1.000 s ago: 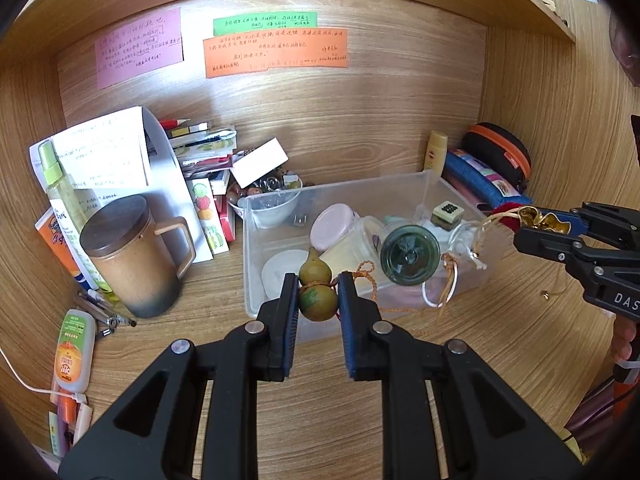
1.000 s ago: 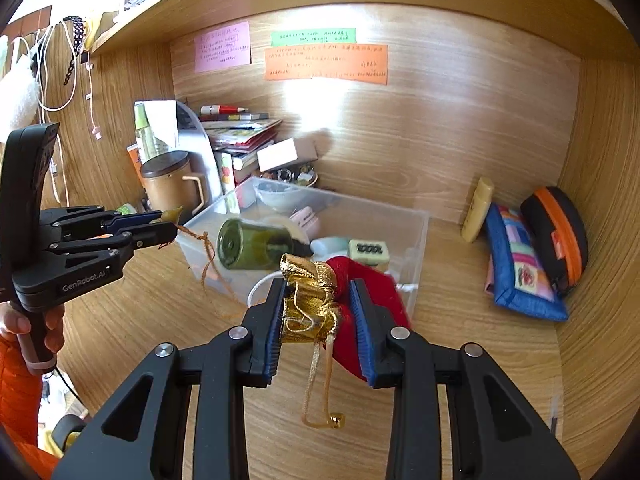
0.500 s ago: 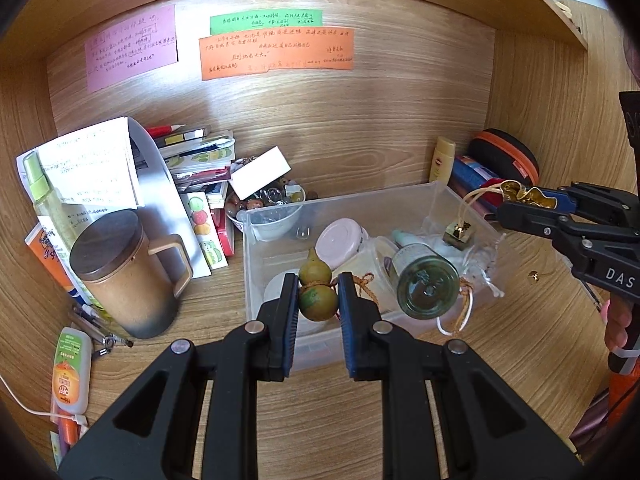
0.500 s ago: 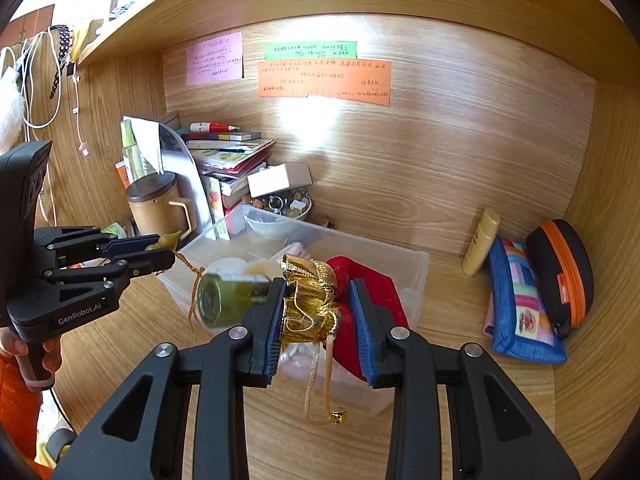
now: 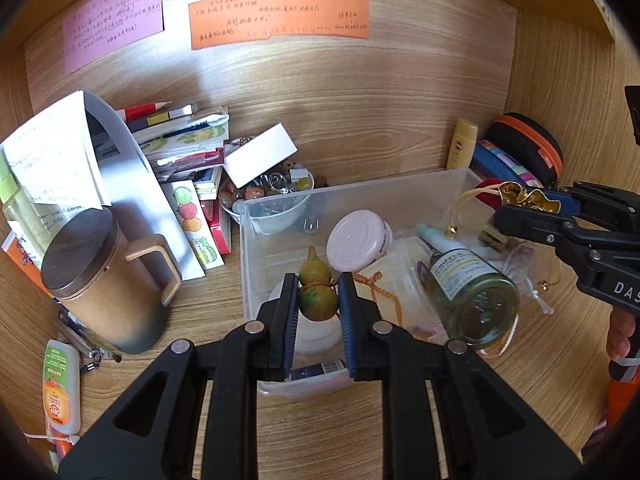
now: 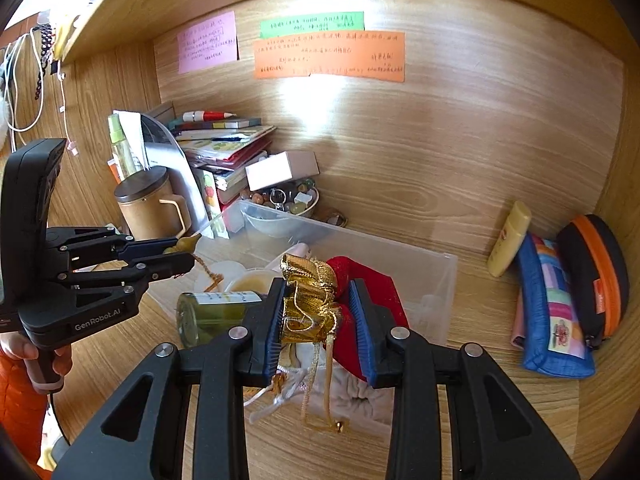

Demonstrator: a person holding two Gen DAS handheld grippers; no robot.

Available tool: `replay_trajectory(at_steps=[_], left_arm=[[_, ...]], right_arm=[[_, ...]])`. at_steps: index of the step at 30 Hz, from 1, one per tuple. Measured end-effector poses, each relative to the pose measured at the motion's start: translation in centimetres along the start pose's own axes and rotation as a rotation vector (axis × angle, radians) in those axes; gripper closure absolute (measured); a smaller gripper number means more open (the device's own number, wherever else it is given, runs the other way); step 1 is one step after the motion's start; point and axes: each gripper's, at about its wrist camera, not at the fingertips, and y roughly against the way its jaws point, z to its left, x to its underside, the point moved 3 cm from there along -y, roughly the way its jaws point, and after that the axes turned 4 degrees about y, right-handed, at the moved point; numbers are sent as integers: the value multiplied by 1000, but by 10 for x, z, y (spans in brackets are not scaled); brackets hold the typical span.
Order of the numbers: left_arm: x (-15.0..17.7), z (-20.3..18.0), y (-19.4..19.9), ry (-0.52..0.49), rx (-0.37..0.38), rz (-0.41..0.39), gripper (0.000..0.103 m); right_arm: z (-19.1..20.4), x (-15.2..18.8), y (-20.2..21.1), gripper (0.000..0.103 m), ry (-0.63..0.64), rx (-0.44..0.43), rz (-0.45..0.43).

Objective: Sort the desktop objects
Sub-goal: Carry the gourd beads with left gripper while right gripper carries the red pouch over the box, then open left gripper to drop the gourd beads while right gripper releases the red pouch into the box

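vs a sec ago, both grippers are seen carried closer over the clear bin (image 5: 360, 196); the bin is now partly under the left gripper (image 5: 318, 292) and fills more of both views. the grips are unchanged: the small gourd (image 5: 316, 292) is still clamped in the left jaws, shut tight on it, w/ its orange cord trailing to the right. the gold pouch top (image 6: 310, 300) is still pinched in the right gripper (image 6: 320, 312), jaws narrow, w/ the red pouch body (image 6: 360, 280) behind and gold cords w/ a small bell hanging below. the green glass bottle (image 5: 468, 296) is now seen lying tilted at the bin's near right corner, base toward the left cam.

inside the bin a pink-lidded jar (image 5: 358, 240), a clear tub and a white drawstring bag are seen. behind the bin's left end, a bowl of beads (image 5: 272, 188) is found w/ a white box leaning on it. further left: a book stack, a brown lidded mug (image 5: 108, 284), a curved paper sheet, an orange-labelled tube lying on the surface (image 5: 540, 360). at the right wall: a yellow tube (image 6: 510, 240), a blue patterned pouch (image 6: 552, 312) and a black-orange case (image 6: 596, 276), well apart from the bin. three colour notes are stuck on the back wall.

both grippers are pointed down and fwd over the bin; the left one is held by a hand (image 6: 48, 360) at its grip, orange sleeve below.
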Motion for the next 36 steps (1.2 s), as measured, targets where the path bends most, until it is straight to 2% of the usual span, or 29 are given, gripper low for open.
replay_trajectory(at_steps=[11, 22, 27, 34, 36], left_arm=[[2, 0, -29, -6, 8, 63, 84], [4, 2, -44, -12, 2, 97, 84], [5, 2, -41, -14, 2, 84, 67], [6, 3, -34, -13, -7, 71, 62], [5, 3, -32, -9, -9, 61, 56]], right_arm=[[-4, 5, -29, 74, -11, -24, 47], [-1, 5, -36, 73, -3, -23, 58], [-1, 5, -35, 68, 0, -10, 55], [-3, 4, -31, 62, -1, 6, 45], [-3, 3, -28, 59, 6, 19, 37]])
